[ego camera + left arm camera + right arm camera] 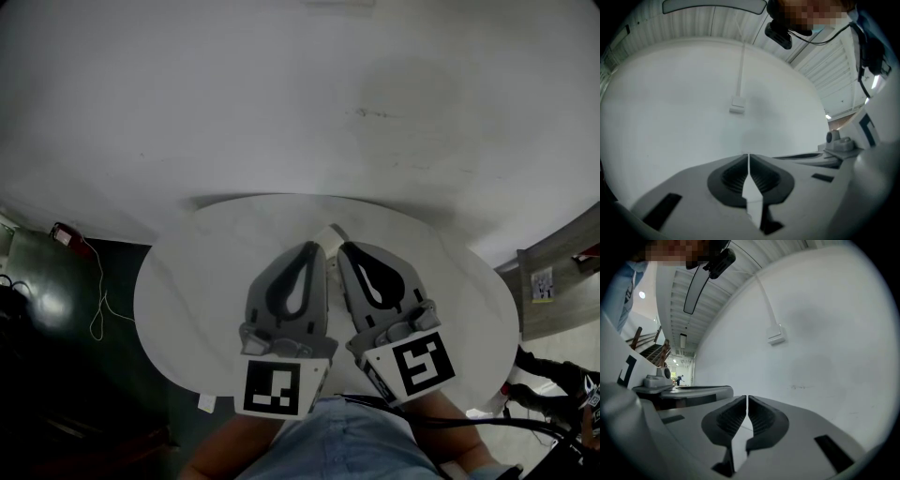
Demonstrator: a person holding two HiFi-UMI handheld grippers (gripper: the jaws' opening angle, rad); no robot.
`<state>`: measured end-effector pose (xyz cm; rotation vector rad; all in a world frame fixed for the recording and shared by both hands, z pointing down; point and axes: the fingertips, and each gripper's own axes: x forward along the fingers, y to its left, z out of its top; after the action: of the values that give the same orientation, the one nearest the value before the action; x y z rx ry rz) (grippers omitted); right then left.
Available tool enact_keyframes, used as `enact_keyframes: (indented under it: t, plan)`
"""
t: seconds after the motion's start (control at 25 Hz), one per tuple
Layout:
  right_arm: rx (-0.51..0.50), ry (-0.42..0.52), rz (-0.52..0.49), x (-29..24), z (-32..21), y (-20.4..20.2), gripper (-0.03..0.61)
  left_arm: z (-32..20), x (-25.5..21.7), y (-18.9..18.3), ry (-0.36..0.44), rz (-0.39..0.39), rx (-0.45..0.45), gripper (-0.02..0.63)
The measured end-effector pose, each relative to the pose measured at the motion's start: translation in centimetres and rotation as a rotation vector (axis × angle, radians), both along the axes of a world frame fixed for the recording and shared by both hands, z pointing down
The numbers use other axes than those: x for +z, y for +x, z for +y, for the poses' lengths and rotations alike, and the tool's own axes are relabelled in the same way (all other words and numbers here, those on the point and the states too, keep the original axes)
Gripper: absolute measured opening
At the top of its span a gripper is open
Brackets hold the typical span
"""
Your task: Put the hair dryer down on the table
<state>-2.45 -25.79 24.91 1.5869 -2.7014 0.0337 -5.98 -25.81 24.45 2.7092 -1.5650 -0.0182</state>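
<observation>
I can't spot the hair dryer from any view. The left hand-held gripper (748,159) and right hand-held gripper (746,399) hang side by side above the round white table (187,281), jaws pressed together on nothing, facing a white wall (281,94).

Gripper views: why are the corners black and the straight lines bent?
Left gripper view: the wide-angle lens rounds the white wall into a dome, corners black. Right gripper view: same, the ceiling lamp curves. Head view: dim, with a glare spot on the dark floor left of the table.
</observation>
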Motion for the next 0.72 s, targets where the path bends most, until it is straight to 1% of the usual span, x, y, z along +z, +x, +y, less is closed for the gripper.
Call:
enact_keyframes:
  t: [0.12, 0.2, 0.4, 0.72]
  plan:
    - [0.025, 0.01, 0.024, -0.08, 0.05, 0.12, 0.015, 0.1, -0.05, 0.16, 0.007, -0.002, 0.002, 0.017]
    - [0.03, 0.019, 0.018, -0.2, 0.01, 0.2, 0.011, 0.02, 0.1, 0.28, 0.003, -0.003, 0.004, 0.017]
    - [-0.004, 0.016, -0.019, -0.18, 0.1, -0.05, 0.012, -0.12, 0.28, 0.27, 0.0, -0.002, 0.003, 0.017]
    - [-0.016, 0.01, 0.007, 0.22, 0.03, -0.32, 0.012, -0.15, 0.43, 0.25, 0.0, -0.009, -0.003, 0.017]
